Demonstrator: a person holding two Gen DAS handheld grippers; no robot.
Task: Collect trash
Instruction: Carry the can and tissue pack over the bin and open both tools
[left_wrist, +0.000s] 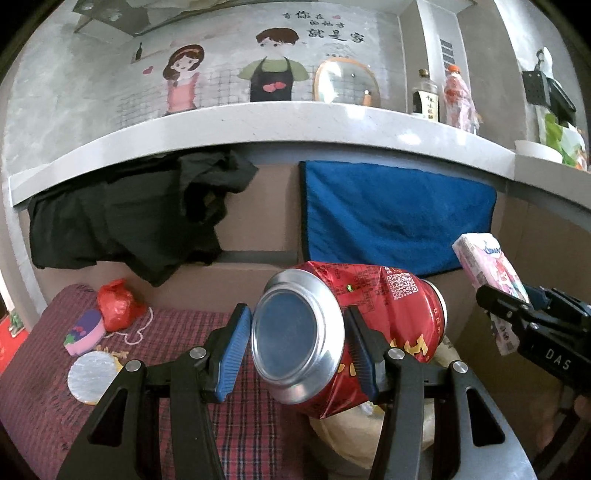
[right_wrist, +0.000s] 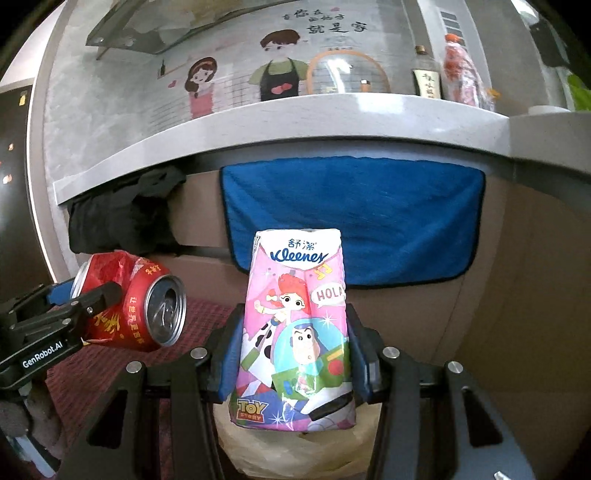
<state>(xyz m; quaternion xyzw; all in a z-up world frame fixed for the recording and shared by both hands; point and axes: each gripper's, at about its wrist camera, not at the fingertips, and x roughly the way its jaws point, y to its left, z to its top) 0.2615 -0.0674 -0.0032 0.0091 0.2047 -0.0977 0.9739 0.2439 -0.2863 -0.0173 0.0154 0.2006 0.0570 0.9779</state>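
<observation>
My left gripper (left_wrist: 297, 345) is shut on a crushed red drink can (left_wrist: 388, 306), held sideways with its silver base toward the camera; the can also shows in the right wrist view (right_wrist: 140, 302). My right gripper (right_wrist: 295, 350) is shut on a pink Kleenex tissue pack (right_wrist: 295, 332), held upright; the pack also shows at the right of the left wrist view (left_wrist: 491, 269). Both are held above a pale plastic bag (right_wrist: 295, 454), seen below the can in the left wrist view (left_wrist: 369, 435).
A plaid-covered surface (left_wrist: 184, 369) holds a red crumpled bag (left_wrist: 116, 302), a pink and purple object (left_wrist: 83, 332) and a silver disc (left_wrist: 92, 374). A black cloth (left_wrist: 129, 221) and blue towel (left_wrist: 395, 218) hang under a white counter (left_wrist: 258, 122) with bottles (left_wrist: 424, 96).
</observation>
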